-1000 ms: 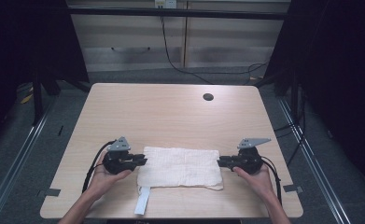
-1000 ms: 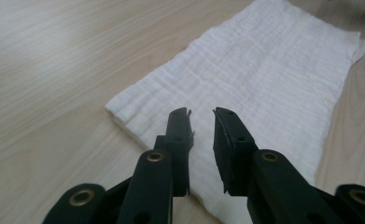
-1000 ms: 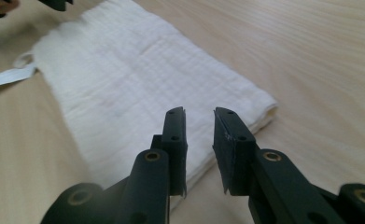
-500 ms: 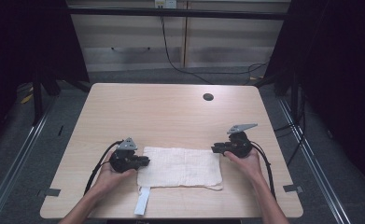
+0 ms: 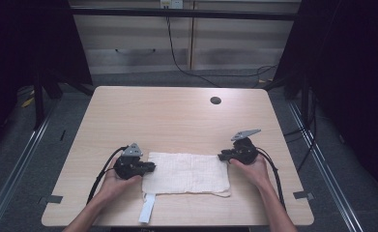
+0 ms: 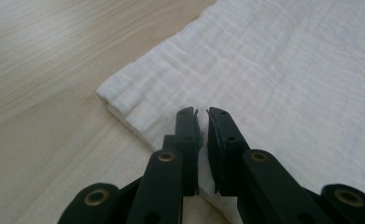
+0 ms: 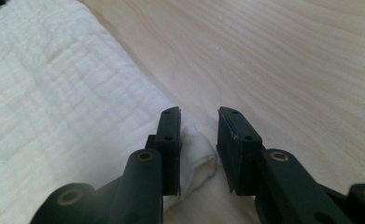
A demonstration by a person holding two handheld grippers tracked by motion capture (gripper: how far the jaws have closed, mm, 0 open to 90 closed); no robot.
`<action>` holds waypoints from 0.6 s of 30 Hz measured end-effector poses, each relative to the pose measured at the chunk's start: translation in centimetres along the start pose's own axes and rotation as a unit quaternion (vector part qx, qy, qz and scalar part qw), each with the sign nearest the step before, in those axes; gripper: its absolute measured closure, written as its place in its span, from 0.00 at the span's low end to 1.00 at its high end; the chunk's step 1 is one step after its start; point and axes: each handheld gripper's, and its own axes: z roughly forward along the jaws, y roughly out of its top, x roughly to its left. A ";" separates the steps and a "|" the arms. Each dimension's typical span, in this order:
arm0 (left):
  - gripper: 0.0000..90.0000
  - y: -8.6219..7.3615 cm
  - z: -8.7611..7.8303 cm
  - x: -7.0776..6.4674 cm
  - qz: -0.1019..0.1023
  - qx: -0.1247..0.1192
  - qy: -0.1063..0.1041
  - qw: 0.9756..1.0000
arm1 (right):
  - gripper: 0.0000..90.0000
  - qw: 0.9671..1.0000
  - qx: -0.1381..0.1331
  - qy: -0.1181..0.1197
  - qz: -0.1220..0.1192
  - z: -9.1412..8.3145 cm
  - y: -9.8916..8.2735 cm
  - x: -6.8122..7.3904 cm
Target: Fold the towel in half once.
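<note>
Corner-grabbing stage: left gripper (image 6: 200,140) pinching the towel (image 5: 186,173) edge, right gripper (image 7: 199,140) jaws spread around its corner; probably closing next.

The left gripper (image 6: 200,116) covers the cloth's (image 6: 283,84) edge beneath its nearly closed jaws, so any pinch cannot be told. The cloth runs off the left gripper view's right edge. A small dark spot (image 5: 215,100) (too small to identify) sits near the table's (image 5: 177,116) far edge.
</note>
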 end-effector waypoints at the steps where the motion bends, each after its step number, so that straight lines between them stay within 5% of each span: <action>1: 0.92 0.0 0.0 0.0 0.000 0.001 0.001 1.000 | 0.77 1.000 0.000 0.000 0.002 0.0 0.0 0.0; 9: 0.91 -0.2 -0.4 -0.1 0.000 0.006 -0.009 1.000 | 0.88 1.000 -0.002 0.015 0.000 -0.2 -0.4 0.1; 18: 0.75 0.3 -1.4 0.8 -0.014 -0.009 -0.018 1.000 | 0.97 1.000 -0.002 0.024 0.002 0.0 -0.3 0.2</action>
